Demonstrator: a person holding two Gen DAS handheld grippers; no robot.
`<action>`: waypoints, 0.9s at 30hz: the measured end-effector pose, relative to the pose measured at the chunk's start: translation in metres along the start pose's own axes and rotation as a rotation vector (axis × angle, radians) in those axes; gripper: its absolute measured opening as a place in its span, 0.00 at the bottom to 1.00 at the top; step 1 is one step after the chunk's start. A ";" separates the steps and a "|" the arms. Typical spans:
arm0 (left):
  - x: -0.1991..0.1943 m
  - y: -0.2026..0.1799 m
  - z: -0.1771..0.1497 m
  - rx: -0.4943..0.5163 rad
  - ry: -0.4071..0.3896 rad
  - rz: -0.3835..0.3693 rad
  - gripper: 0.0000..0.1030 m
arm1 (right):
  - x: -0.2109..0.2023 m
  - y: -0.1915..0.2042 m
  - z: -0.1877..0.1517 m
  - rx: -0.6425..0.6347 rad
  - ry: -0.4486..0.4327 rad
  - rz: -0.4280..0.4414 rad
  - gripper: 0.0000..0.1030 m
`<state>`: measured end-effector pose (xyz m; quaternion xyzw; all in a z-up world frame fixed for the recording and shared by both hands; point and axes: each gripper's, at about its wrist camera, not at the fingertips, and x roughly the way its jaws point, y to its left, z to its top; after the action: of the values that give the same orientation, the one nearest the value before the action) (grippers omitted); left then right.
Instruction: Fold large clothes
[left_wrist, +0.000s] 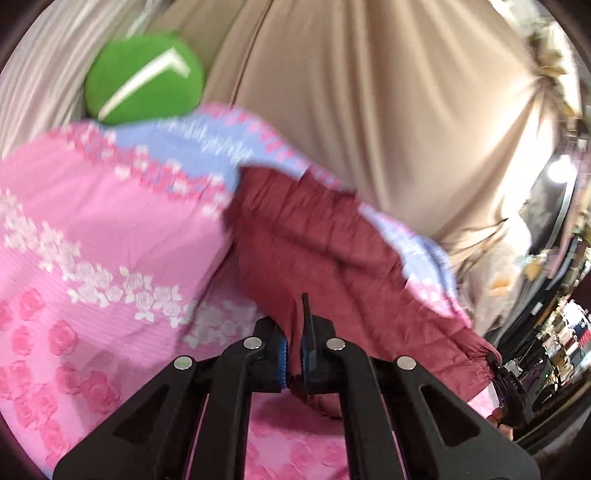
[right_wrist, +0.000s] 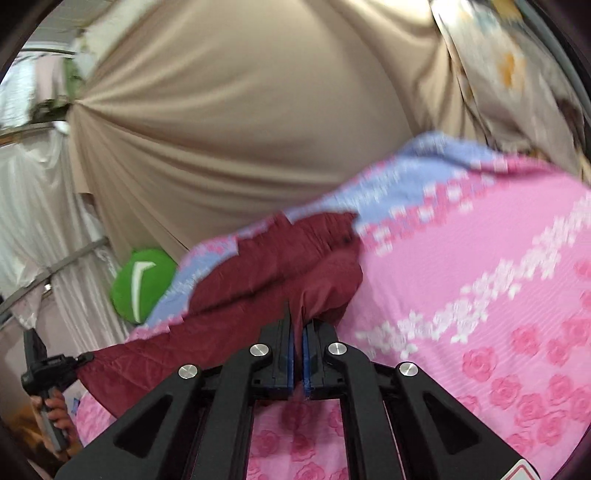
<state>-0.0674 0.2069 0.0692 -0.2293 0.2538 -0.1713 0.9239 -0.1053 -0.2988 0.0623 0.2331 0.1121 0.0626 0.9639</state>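
A dark red garment (left_wrist: 314, 251) hangs lifted over a pink rose-patterned bedspread (left_wrist: 92, 221). My left gripper (left_wrist: 293, 354) is shut on one edge of it, the cloth pinched between the blue pads. My right gripper (right_wrist: 298, 354) is shut on another edge of the same garment (right_wrist: 277, 273), which stretches away from it toward the bed's far side. In the left wrist view the right gripper (left_wrist: 496, 363) shows at the right, clamped on the garment's corner. In the right wrist view the left gripper (right_wrist: 86, 357) shows at the left, held by a hand (right_wrist: 55, 410).
The bedspread (right_wrist: 480, 258) has a blue band along its far edge. A round green cushion (left_wrist: 144, 77) lies beyond it, also in the right wrist view (right_wrist: 142, 284). A beige curtain (left_wrist: 351, 92) hangs behind the bed. Cluttered shelves (left_wrist: 561, 332) stand at the right.
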 end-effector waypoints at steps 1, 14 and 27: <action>-0.015 -0.006 0.002 0.011 -0.034 -0.014 0.04 | -0.017 0.006 0.003 -0.017 -0.047 0.028 0.03; -0.082 -0.069 0.051 0.142 -0.263 -0.055 0.04 | -0.101 0.048 0.062 -0.120 -0.370 0.170 0.03; 0.179 -0.018 0.073 0.116 0.113 0.316 0.03 | 0.124 -0.039 0.060 0.114 0.023 -0.101 0.03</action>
<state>0.1140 0.1389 0.0640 -0.1231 0.3278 -0.0511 0.9353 0.0320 -0.3377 0.0737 0.2809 0.1381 0.0102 0.9497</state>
